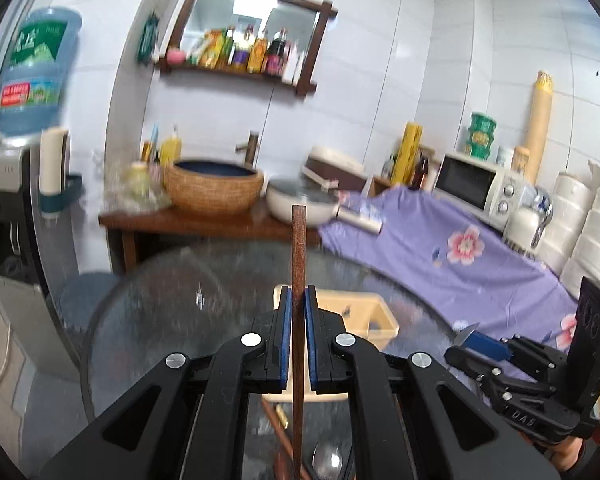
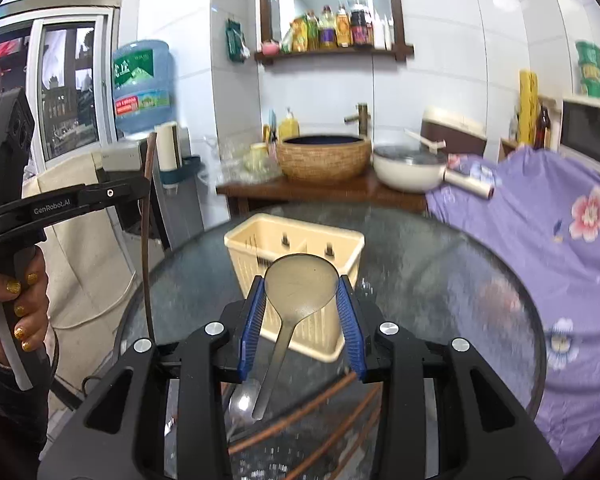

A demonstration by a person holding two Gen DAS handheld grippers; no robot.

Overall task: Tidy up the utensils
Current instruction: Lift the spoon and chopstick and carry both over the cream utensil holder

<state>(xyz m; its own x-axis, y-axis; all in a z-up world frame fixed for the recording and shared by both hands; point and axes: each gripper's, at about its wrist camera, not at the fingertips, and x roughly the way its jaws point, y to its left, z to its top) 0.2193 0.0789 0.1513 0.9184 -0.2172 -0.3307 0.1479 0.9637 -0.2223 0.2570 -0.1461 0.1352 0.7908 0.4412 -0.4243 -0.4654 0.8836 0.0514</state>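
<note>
My left gripper (image 1: 299,294) is shut on a brown wooden chopstick (image 1: 298,248) that stands upright, held above the glass table. The same chopstick (image 2: 147,200) shows at the left of the right wrist view. My right gripper (image 2: 301,282) is shut on a metal spoon (image 2: 300,284) by its bowl, handle hanging down. It also shows at the right of the left wrist view (image 1: 474,338). A cream utensil basket (image 2: 296,248) with two compartments stands just beyond the spoon, and shows behind the left gripper (image 1: 374,316). More chopsticks (image 2: 300,412) and another spoon (image 2: 242,398) lie on the table below.
The round glass table (image 2: 440,280) carries the basket. A purple flowered cloth (image 2: 548,232) covers the counter at right. Behind stand a wooden shelf with a woven basin (image 2: 324,156), a white pan (image 2: 408,168), a water dispenser (image 2: 142,84) and a microwave (image 1: 476,180).
</note>
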